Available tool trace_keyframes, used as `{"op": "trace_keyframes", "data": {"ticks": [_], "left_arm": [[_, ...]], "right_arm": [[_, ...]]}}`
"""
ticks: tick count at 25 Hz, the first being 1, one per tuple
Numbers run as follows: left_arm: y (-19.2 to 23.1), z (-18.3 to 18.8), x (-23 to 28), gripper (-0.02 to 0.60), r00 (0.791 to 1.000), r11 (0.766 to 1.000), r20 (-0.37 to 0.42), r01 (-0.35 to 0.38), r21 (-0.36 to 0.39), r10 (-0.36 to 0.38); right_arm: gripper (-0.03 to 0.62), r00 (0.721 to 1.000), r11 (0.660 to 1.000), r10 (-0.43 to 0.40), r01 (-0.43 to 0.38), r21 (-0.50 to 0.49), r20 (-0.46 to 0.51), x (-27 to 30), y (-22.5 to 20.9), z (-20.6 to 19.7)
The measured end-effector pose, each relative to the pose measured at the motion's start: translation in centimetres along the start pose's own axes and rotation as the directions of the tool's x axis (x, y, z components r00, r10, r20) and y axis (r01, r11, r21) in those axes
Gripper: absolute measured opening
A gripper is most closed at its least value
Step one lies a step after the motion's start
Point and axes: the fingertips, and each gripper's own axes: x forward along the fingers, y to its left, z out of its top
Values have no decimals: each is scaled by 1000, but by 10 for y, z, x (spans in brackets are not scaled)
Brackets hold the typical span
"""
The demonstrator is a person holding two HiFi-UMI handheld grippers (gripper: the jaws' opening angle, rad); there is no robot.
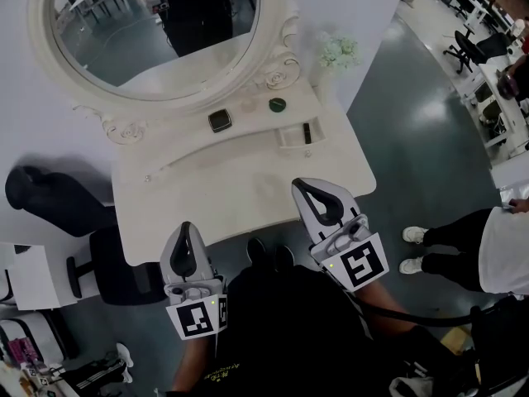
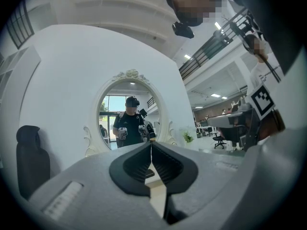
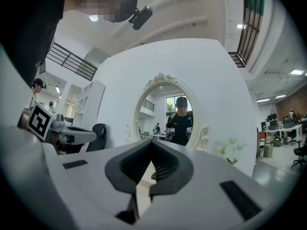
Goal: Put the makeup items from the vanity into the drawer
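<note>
The cream vanity [image 1: 165, 197] stands in front of me under an oval mirror [image 1: 157, 31]. On its raised back shelf lie a black square compact [image 1: 220, 121] and a dark green round item [image 1: 277, 104]. To their right a small shallow drawer [image 1: 289, 136] stands open, with a dark stick-shaped item [image 1: 307, 132] at its right end. My left gripper [image 1: 185, 227] is shut and empty at the table's near edge. My right gripper [image 1: 297, 184] is shut and empty over the near right part of the top. Both point level at the mirror [image 2: 128, 114] [image 3: 168, 114], well short of the items.
A black chair [image 1: 50, 197] stands left of the vanity. Pale flowers [image 1: 339, 52] sit at its back right corner. A person [image 1: 488, 251] stands on the grey floor to the right. Office chairs and desks [image 1: 475, 48] fill the far right.
</note>
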Motion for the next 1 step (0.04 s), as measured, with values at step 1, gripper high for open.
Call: {"op": "trace_keyframes", "data": {"ticks": [1], "left_arm": [[0, -1, 0, 21, 1000, 1000, 0, 1, 0, -1]], "right_arm": [[0, 1000, 1000, 0, 0, 2, 0, 0, 0, 0]]}}
